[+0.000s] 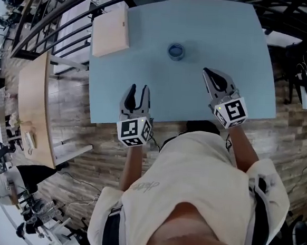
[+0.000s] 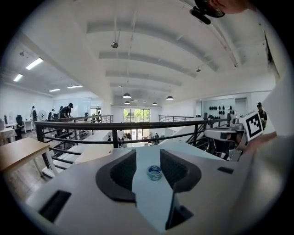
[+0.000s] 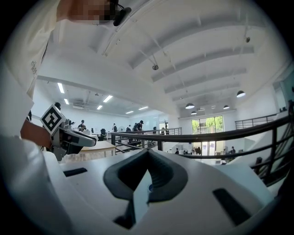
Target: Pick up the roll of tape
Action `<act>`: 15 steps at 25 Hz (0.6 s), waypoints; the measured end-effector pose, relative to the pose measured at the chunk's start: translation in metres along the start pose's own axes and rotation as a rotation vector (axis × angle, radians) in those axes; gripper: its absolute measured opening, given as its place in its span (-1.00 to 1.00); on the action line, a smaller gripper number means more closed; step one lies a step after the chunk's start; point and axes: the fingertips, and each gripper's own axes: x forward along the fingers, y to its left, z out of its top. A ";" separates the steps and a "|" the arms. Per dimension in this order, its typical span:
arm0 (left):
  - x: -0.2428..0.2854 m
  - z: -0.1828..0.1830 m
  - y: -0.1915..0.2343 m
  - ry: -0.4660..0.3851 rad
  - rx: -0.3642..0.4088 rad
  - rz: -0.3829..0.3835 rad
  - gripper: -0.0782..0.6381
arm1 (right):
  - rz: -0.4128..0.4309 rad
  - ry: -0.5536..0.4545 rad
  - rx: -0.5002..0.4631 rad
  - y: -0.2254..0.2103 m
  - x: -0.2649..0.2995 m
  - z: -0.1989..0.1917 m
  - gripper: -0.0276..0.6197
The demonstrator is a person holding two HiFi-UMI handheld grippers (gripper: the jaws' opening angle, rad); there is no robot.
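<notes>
A small roll of blue tape [image 1: 175, 51] lies flat on the light blue table [image 1: 229, 35], towards its far middle. Near the front edge, left of the roll and well short of it, my left gripper [image 1: 138, 88] is open with nothing held. Looking along that gripper, the tape [image 2: 154, 172] appears far off in the gap between the jaws of the left gripper [image 2: 148, 158]. My right gripper [image 1: 205, 71] hovers to the right of the roll with its tips together, shut and empty. Past the right gripper [image 3: 147, 153], only a sliver of the tape [image 3: 150, 187] shows.
A flat wooden board [image 1: 111, 30] rests on the table's far left corner. A wooden bench table [image 1: 31, 99] stands on the floor to the left, beyond a black railing [image 1: 61, 11]. The person's torso fills the near side.
</notes>
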 end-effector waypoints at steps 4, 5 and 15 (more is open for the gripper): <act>0.029 -0.001 -0.011 0.016 0.003 -0.045 -0.29 | -0.020 0.003 -0.003 -0.021 0.003 -0.002 -0.89; 0.036 -0.001 -0.014 0.017 0.003 -0.054 -0.29 | -0.023 0.009 -0.002 -0.025 0.003 -0.005 -0.89; 0.075 -0.001 -0.027 0.041 0.014 -0.161 -0.29 | -0.104 0.033 0.020 -0.038 0.000 -0.006 -0.89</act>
